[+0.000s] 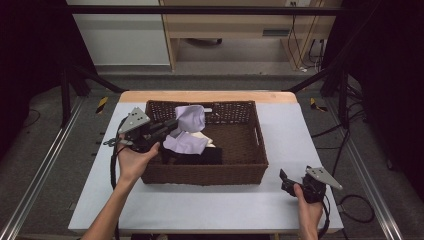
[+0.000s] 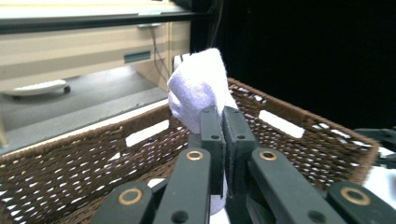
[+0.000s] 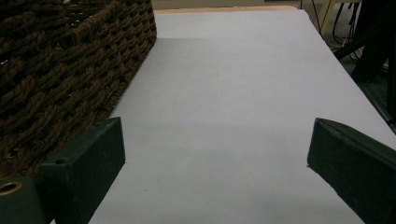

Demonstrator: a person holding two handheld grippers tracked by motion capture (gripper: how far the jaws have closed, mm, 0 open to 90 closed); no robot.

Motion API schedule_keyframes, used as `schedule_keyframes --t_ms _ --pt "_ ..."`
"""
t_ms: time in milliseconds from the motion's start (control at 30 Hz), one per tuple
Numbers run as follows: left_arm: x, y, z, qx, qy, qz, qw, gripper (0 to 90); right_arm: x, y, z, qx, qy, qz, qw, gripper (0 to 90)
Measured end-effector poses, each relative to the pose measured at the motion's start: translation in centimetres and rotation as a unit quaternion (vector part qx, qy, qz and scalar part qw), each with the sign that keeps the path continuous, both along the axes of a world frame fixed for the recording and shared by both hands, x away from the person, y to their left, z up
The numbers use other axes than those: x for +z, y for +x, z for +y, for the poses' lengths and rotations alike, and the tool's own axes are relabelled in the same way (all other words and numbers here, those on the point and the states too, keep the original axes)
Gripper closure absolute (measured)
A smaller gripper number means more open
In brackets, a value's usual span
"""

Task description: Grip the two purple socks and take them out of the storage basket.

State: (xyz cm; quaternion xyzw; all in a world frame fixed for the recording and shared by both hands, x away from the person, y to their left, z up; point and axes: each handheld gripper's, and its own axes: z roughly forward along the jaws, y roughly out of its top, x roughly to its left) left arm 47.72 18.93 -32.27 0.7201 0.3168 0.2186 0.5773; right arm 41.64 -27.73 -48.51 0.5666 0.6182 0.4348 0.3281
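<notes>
Progress: a pale purple cloth [image 1: 191, 120] is gripped and raised above the basket [image 1: 252, 172]; it has not yet left the basket, and more cloths [image 1: 186, 144] lie inside.
Left tool [image 2: 222, 116]: jaws pinched tight on the cloth, which bunches just above their tips and hangs below.
Right tool [image 1: 289, 181]: jaws spread wide, holding nothing, on the bench [image 1: 200, 207] beside the basket.

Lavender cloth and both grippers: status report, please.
Left gripper shut on lavender cloth, lifted over wicker basket. Right gripper open, on table. Nothing obstructing.
</notes>
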Motion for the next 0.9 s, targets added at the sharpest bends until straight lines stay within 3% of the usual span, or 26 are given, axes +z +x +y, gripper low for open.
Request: schedule_keyframes --t_ms 433,900 --pt "1.4 -4.4 -0.1 -0.043 0.0 -0.025 0.9987 87.4 0.0 0.0 0.0 0.0 -0.002 0.0 1.0 4.7" --pt "1.0 -8.1 -0.3 -0.083 0.002 -0.039 0.9958 87.4 0.0 0.0 0.0 -0.001 -0.002 -0.001 1.0 4.7"
